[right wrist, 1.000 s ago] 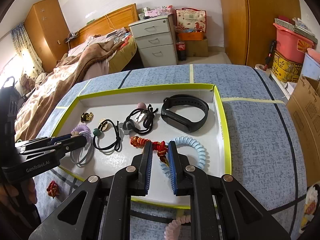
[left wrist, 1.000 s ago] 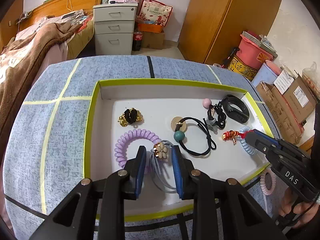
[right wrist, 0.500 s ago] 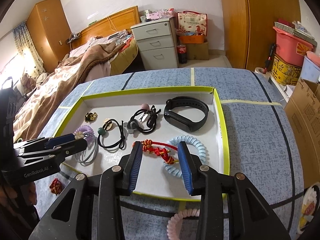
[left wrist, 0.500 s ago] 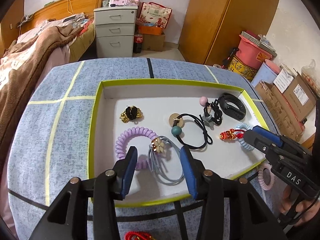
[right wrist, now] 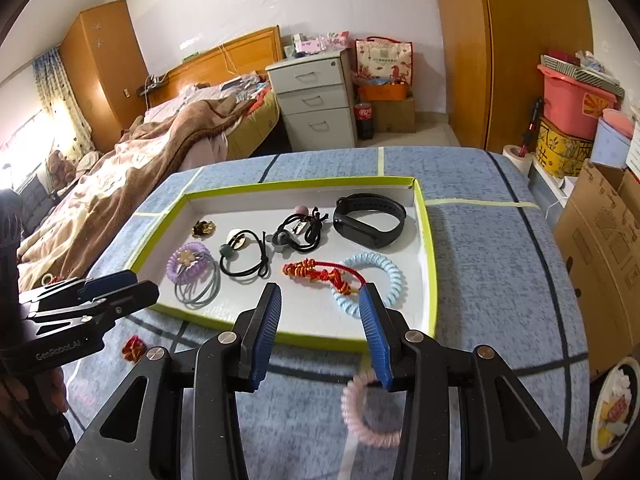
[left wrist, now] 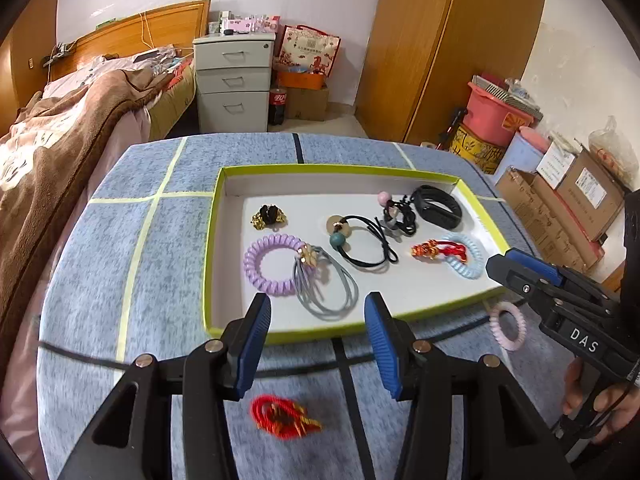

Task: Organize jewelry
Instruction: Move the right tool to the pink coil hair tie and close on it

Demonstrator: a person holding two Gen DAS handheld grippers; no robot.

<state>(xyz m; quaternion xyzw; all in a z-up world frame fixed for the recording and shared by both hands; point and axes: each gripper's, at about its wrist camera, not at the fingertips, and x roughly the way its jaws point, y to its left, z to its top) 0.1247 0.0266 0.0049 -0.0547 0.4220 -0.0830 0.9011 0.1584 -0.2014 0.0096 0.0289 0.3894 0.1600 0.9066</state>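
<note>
A white tray with a green rim (left wrist: 212,248) (right wrist: 430,248) lies on the blue table and holds several pieces: a purple coil tie (left wrist: 272,262), grey ties (left wrist: 328,288), a black band (right wrist: 370,220), a red knot cord (right wrist: 320,274) and a light blue coil (right wrist: 380,276). My left gripper (left wrist: 316,344) is open and empty, above the table in front of the tray. A red cord (left wrist: 282,420) lies on the table under it. My right gripper (right wrist: 320,332) is open and empty near the tray's front edge. A pink coil tie (right wrist: 366,412) lies on the table below it.
A bed with a brown blanket (right wrist: 132,168) stands at the left, a grey drawer unit (left wrist: 232,84) and a wooden wardrobe (left wrist: 448,48) behind. Cardboard boxes (left wrist: 568,196) and a pink bin (left wrist: 496,116) stand at the right. The table edge is close on the right.
Both grippers opened, the left letting go of the grey ties and the right of the red knot cord, and both drew back out of the tray toward me.
</note>
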